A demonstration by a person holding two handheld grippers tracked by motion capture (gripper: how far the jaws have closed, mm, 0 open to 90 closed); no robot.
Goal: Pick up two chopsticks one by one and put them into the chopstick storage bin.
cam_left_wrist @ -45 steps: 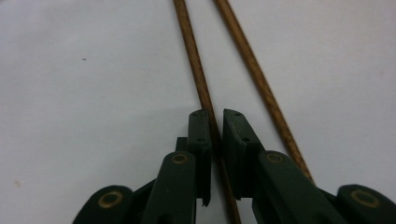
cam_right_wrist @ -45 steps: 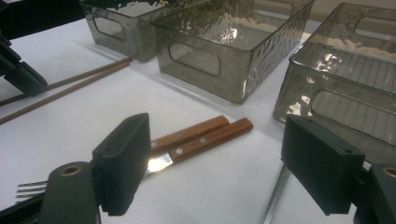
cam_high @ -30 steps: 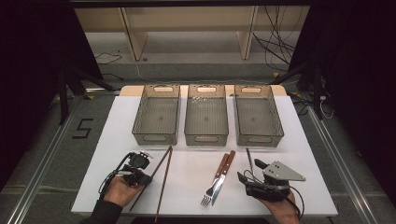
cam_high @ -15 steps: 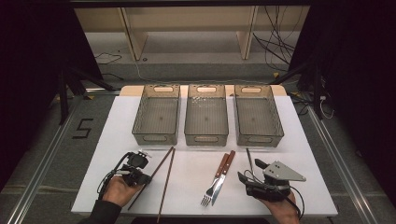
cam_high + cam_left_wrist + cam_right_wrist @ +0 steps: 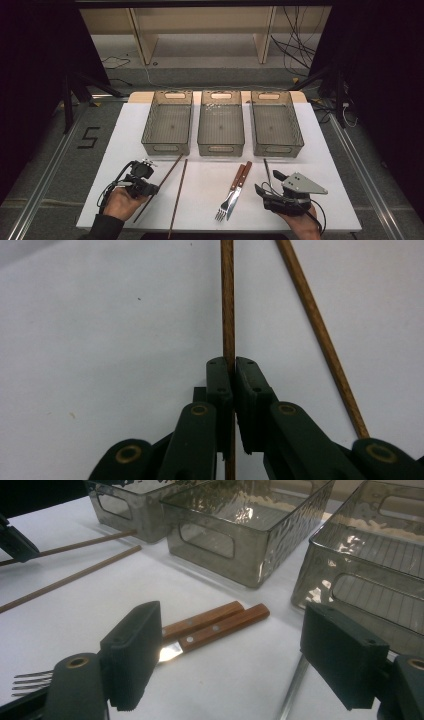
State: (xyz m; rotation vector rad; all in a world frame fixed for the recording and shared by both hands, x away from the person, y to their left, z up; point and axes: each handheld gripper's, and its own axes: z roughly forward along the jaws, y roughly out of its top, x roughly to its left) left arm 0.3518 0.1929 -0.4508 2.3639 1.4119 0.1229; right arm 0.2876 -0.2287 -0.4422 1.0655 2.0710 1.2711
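Gripping the thin brown wooden chopstick (image 5: 227, 300) lengthwise between its closed fingers, left gripper (image 5: 150, 189) points toward the bins; right gripper (image 5: 265, 192) gapes idle, fingers wide

A dark mark (image 5: 88, 137) on the floor, off the tabletop's left edge, reads as the numeral 5. It looks taped on, though the view is coarse.
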